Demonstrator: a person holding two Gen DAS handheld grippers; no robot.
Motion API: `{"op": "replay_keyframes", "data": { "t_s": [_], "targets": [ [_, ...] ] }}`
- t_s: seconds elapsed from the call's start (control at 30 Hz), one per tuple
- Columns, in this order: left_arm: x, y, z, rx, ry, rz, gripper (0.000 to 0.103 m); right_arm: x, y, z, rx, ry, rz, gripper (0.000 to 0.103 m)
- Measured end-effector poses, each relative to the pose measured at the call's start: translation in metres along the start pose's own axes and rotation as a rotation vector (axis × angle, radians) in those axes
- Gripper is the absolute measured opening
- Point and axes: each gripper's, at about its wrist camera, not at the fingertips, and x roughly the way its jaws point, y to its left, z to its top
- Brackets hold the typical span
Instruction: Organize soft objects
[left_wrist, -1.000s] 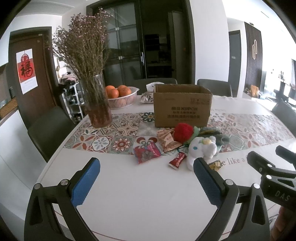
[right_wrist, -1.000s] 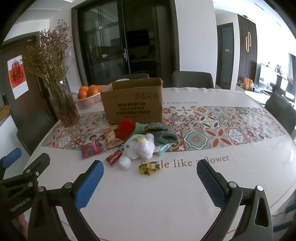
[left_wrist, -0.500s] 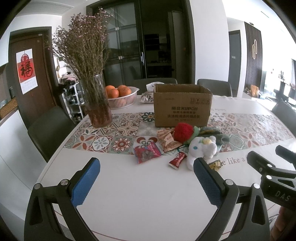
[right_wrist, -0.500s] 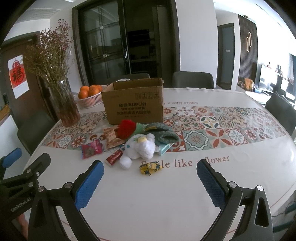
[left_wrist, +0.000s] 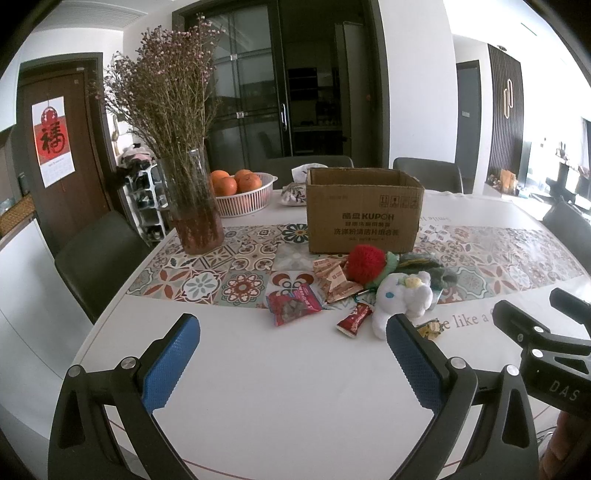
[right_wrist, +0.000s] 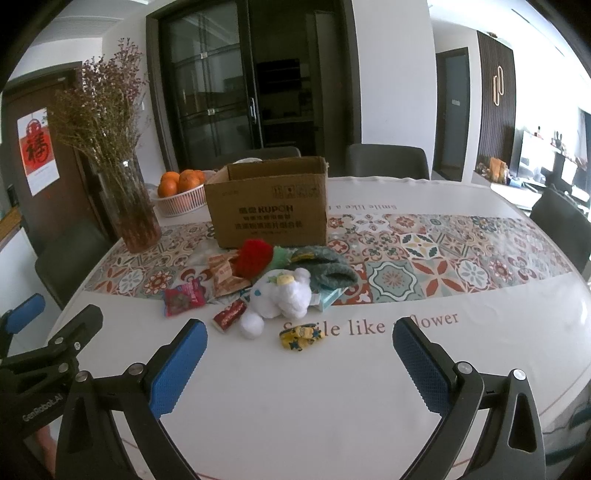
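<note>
Both grippers, the left gripper (left_wrist: 291, 345) and the right gripper (right_wrist: 299, 350), hang with jaws spread wide and empty over the bare near edge of the table (right_wrist: 332, 406), so by my reading the sorting has not begun. The soft things lie heaped mid-table just in front of the open cardboard box (right_wrist: 267, 206): a white plush toy (right_wrist: 282, 297), a red knitted strawberry (right_wrist: 253, 256) and a grey-green knit piece (right_wrist: 328, 271) (snack packets mixed in). The next move likely calls for reaching forward to the plush, nearest of all, and closing on its body.
</note>
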Motion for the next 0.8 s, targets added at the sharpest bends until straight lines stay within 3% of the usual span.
{"op": "replay_keyframes", "data": {
  "t_s": [0.8],
  "targets": [
    [0.0058, -0.0010, -0.0031, 0.003, 0.019, -0.025, 0.103, 0.0056, -0.0003, -0.0038, 0.003, 0.020, 0.002, 0.102]
  ]
}}
